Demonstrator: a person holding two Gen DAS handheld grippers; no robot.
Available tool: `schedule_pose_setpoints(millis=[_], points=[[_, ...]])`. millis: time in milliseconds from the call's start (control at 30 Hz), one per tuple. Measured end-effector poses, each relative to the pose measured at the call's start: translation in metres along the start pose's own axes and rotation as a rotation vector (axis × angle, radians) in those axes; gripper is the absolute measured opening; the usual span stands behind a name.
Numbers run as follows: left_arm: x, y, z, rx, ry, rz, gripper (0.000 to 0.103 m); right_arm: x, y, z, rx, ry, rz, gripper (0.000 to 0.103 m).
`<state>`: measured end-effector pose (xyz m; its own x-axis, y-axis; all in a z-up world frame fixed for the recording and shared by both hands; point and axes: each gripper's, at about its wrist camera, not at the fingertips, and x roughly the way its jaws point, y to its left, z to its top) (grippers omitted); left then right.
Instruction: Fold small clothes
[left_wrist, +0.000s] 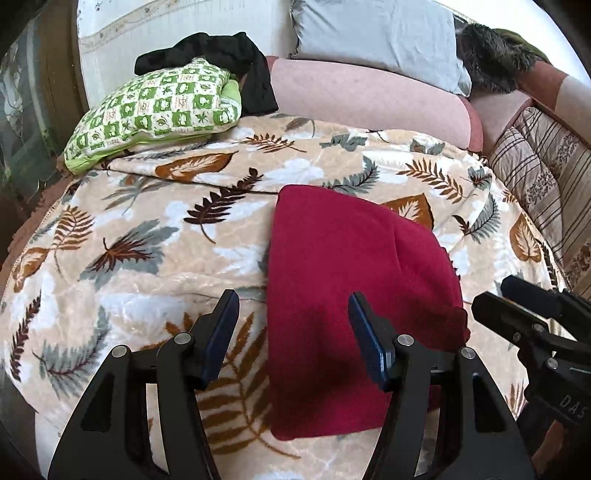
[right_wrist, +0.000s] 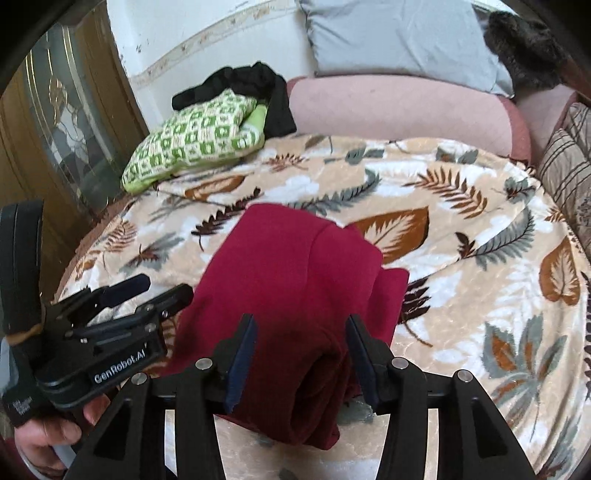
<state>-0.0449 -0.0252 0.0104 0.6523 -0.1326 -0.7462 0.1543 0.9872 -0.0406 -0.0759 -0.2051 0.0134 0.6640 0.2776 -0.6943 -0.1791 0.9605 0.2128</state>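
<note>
A dark red garment (left_wrist: 351, 280) lies folded on the leaf-patterned blanket (left_wrist: 147, 236). It also shows in the right wrist view (right_wrist: 288, 280), with a thick folded edge near the camera. My left gripper (left_wrist: 293, 306) is open, just above the garment's left edge, holding nothing. It shows from the side in the right wrist view (right_wrist: 162, 290). My right gripper (right_wrist: 301, 330) is open over the garment's near folded end, holding nothing. It shows at the right edge of the left wrist view (left_wrist: 491, 295).
A green checked pillow (left_wrist: 159, 110) with a black garment (left_wrist: 236, 70) on it lies at the blanket's far left. A pink bolster (left_wrist: 369, 99), a grey pillow (left_wrist: 376, 37) and a striped cushion (left_wrist: 535, 173) line the back and right.
</note>
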Motion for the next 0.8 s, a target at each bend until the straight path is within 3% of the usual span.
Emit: schedule_pose_setpoints(millis=[167, 800], points=[[-0.008, 0.000, -0.002, -0.010, -0.005, 0.008, 0.061, -0.011, 0.004, -0.002, -0.005, -0.031, -0.011, 0.062], [-0.021, -0.001, -0.009, 0.000, -0.021, 0.049, 0.062, -0.009, 0.007, -0.014, 0.007, -0.006, -0.042, 0.064]])
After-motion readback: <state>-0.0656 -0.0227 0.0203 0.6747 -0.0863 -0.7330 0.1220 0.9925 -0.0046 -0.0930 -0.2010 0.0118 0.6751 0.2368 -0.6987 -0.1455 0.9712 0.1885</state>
